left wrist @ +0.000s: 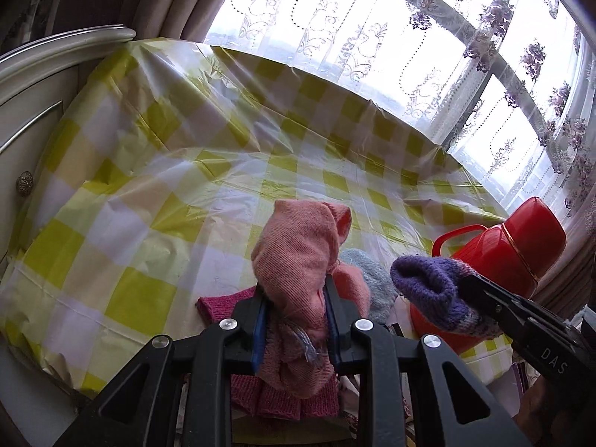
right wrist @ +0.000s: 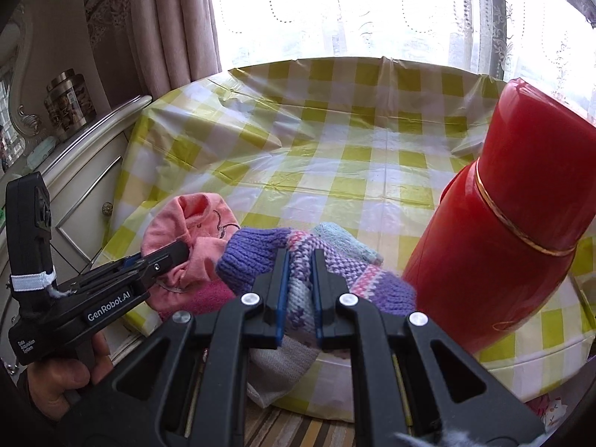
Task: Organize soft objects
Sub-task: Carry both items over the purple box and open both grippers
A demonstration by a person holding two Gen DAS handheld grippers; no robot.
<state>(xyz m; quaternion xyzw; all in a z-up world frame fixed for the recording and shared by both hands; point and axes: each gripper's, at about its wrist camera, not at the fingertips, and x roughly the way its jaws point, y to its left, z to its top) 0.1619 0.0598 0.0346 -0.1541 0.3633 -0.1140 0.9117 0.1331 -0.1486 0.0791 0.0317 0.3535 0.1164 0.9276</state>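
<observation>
Left gripper [left wrist: 296, 320] clenched on fine-knit pink garment [left wrist: 298, 260], held upright. Right gripper [right wrist: 301, 290] grasping chunky purple knit sock [right wrist: 260, 257]. Glossy red cylindrical thermos [right wrist: 499, 216] at 3 o'clock on checked plastic tablecloth [right wrist: 335, 141].

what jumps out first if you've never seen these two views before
The tall red thermos stands at the right of the yellow-checked tablecloth, bright against the window. Near the table's front edge, the left gripper is clamped on a pink knit garment, and beside it the right gripper pinches a purple patterned knit piece.
</observation>
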